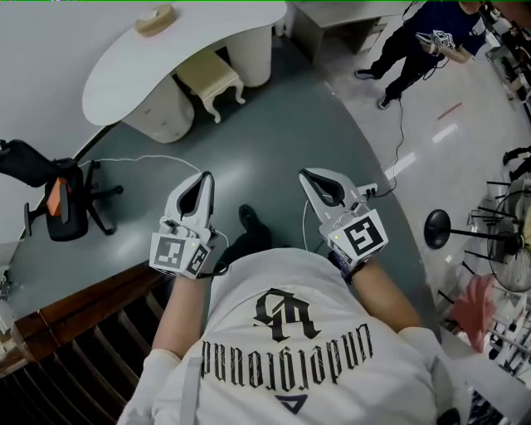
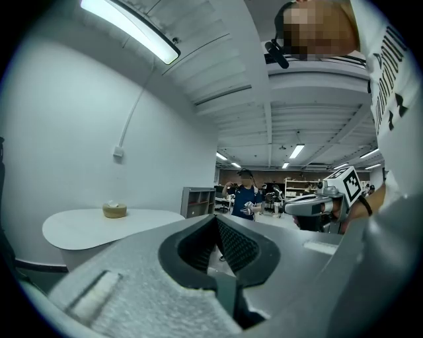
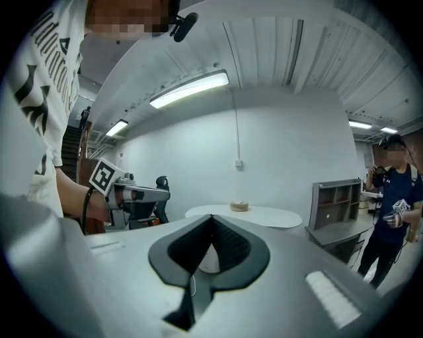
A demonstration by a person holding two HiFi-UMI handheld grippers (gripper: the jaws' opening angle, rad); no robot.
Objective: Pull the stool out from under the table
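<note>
Much open floor between stool, left claw and right claw.

A white table with a rounded top fills the upper left of the head view, resting on pale rounded pedestals. A small round tan container sits on it near the frame's top edge. Below spreads a grey-green floor, turning pale and glossy toward the right. On it stand a cream stool, partly under the table, a black office chair at the left edge, and a round black stand base at the right.
</note>
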